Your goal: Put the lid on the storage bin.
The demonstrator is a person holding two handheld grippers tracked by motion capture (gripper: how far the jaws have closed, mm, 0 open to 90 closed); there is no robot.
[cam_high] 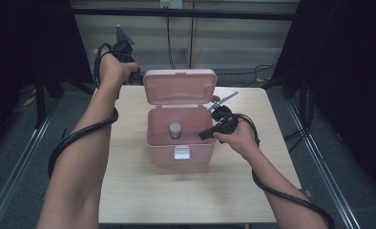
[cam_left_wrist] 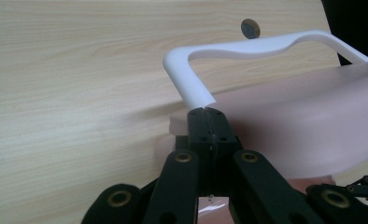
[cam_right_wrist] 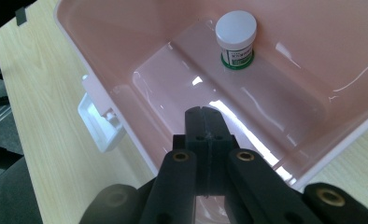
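We reach our left gripper [cam_high: 134, 76] behind the pink box's raised lid [cam_high: 179, 86], jaws clenched at its white handle [cam_left_wrist: 247, 49]. Our right gripper [cam_high: 203, 135], clenched empty, hangs over the box [cam_right_wrist: 126, 70]; its camera reveals the green-labelled jar [cam_right_wrist: 236, 38] ahead.

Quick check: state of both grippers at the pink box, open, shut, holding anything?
Left gripper: shut, jaws together behind the lid, by its white handle; nothing gripped.
Right gripper: shut, empty, above the open pink box.
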